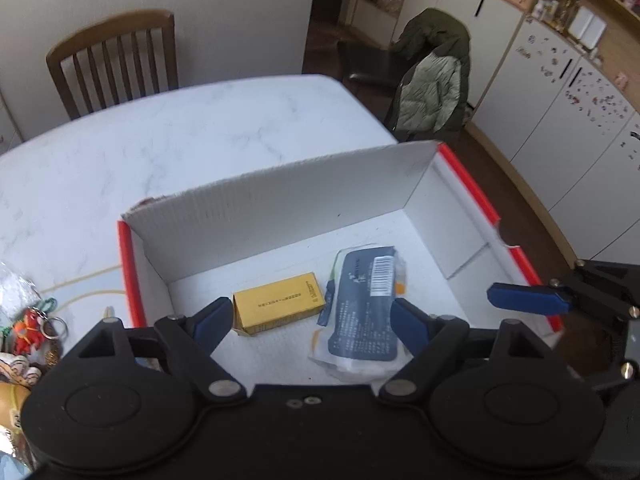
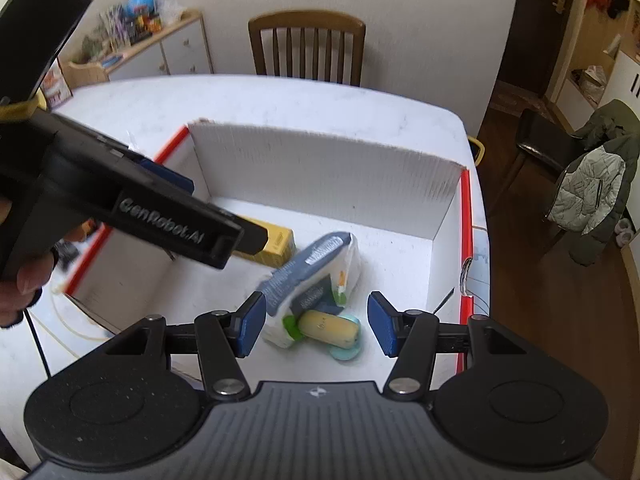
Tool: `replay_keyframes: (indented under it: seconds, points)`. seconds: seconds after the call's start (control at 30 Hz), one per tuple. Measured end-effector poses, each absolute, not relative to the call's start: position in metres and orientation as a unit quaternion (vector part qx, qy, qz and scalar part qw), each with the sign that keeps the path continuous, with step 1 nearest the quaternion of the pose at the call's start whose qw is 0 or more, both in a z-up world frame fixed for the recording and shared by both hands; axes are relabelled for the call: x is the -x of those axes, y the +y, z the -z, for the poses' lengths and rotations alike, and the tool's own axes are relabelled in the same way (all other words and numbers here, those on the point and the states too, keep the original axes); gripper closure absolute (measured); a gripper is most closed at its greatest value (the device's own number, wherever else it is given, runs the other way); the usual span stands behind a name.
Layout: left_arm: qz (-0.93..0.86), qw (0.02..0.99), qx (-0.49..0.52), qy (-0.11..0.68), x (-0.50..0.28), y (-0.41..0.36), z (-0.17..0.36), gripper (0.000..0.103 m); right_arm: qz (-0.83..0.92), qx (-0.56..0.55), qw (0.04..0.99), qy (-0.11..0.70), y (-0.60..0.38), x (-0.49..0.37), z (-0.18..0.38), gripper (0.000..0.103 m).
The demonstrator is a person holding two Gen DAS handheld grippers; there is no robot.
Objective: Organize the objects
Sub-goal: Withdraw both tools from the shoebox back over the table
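A white cardboard box [image 1: 280, 200] with red edges stands open on the marble table [image 1: 200, 128]. On its floor lie a yellow carton [image 1: 278, 304] and a dark blue and white packet [image 1: 360, 304]. My left gripper [image 1: 310, 322] hovers open above them, with nothing touching its pads. In the right wrist view, the packet [image 2: 316, 268] leans beside a pale yellow oval item [image 2: 328, 328] on a teal disc. My right gripper [image 2: 316, 328] is open above these and holds nothing. The yellow carton [image 2: 280, 246] is partly hidden by the left tool's black housing [image 2: 120, 200].
Keychains and small toys [image 1: 32, 328] are piled at the table's left edge. A wooden chair [image 1: 116, 60] stands behind the table. A green jacket [image 1: 436, 80] hangs on a chair to the right, with white cabinets [image 1: 560, 100] beyond. A person's hand [image 2: 20, 284] grips the left tool.
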State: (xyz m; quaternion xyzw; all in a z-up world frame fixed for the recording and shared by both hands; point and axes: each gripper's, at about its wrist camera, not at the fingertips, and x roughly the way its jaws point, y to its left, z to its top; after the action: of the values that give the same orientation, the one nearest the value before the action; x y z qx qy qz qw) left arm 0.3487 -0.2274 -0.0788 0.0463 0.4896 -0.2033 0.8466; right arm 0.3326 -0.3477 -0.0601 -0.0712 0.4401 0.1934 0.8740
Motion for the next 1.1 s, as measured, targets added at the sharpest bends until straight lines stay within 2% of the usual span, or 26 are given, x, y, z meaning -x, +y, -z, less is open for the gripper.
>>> replay_keyframes:
  seconds: [0.6, 0.73, 0.83, 1.1]
  points:
    - [0.237, 0.884, -0.009, 0.404, -0.278, -0.168, 0.014, 0.017, -0.204, -0.002, 0.906, 0.372, -0.328, -0.284, 0.011, 0.048]
    - [0.233, 0.891, -0.009, 0.39, -0.265, -0.146, 0.009, 0.013, -0.216, -0.004, 0.907, 0.36, -0.31, -0.272, 0.005, 0.047]
    - [0.226, 0.896, -0.013, 0.381, -0.256, -0.128, 0.006, 0.009, -0.23, -0.008, 0.906, 0.354, -0.293, -0.263, 0.003, 0.039]
    - [0.204, 0.907, -0.02, 0.367, -0.241, -0.073, 0.004, 0.001, -0.254, -0.014, 0.899, 0.356, -0.241, -0.25, 0.005, 0.035]
